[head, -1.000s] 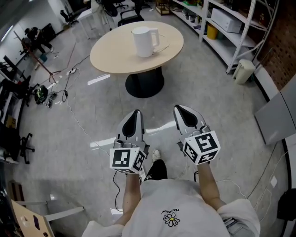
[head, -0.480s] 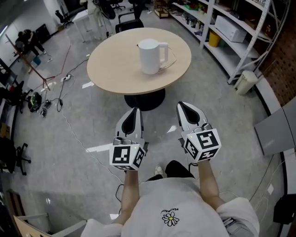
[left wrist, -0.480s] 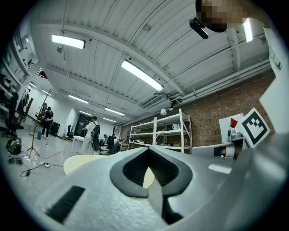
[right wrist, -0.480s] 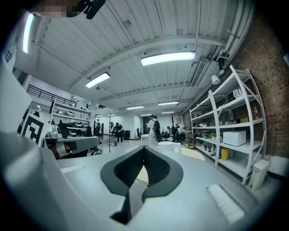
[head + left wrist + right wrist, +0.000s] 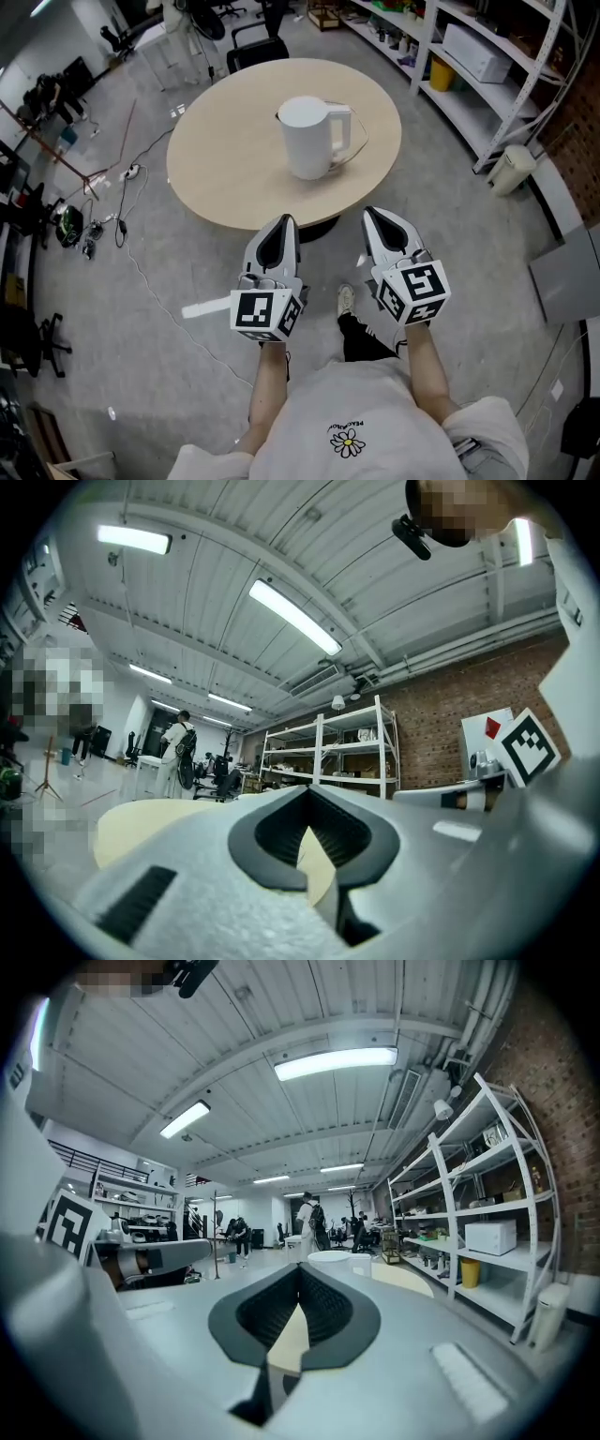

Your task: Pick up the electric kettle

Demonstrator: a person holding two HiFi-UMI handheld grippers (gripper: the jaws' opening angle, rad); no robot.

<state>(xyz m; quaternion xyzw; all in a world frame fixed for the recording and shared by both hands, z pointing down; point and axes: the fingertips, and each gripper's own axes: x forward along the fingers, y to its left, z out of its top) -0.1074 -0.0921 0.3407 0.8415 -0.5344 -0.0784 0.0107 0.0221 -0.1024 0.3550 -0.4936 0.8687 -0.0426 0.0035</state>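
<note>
— Head view, entries?
— Item one: electric kettle (image 5: pixel 314 138), white, upright, handle to the right, near the middle of the round beige table (image 5: pixel 225 159). Items two and three: left gripper (image 5: pixel 284 223) and right gripper (image 5: pixel 372 214), side by side, held out level, tips showing at the table's near edge, well apart from the kettle, touching nothing. Jaws of both pressed together, nothing between. Left marker cube (image 5: pixel 265 314) and right marker cube (image 5: pixel 412 293) at the rear ends, over the person's forearms. Grey floor (image 5: pixel 112 319) with loose cables (image 5: pixel 127 220) to the left; metal shelving (image 5: pixel 469 56) at upper right, pale bin (image 5: pixel 514 169) beside it.
— Left gripper view?
— Left gripper (image 5: pixel 307 794): jaws closed tip to tip, empty. Beyond them, a band of the beige table (image 5: pixel 131 822); further off, shelving (image 5: pixel 323 752) against a brick wall (image 5: pixel 441 724), and a standing person (image 5: pixel 176 752) far back. Right marker cube (image 5: pixel 527 747) at the right margin.
— Right gripper view?
— Right gripper (image 5: pixel 300 1274): jaws shut flat against each other, holding nothing. Just above the tips, the white top of the electric kettle (image 5: pixel 330 1258), seated on the table (image 5: pixel 403 1279), clear of the jaws. Shelving (image 5: pixel 469 1204) along the right, carrying a white box (image 5: pixel 490 1237) and a yellow container (image 5: pixel 469 1272). Left marker cube (image 5: pixel 66 1222) at the left margin.
</note>
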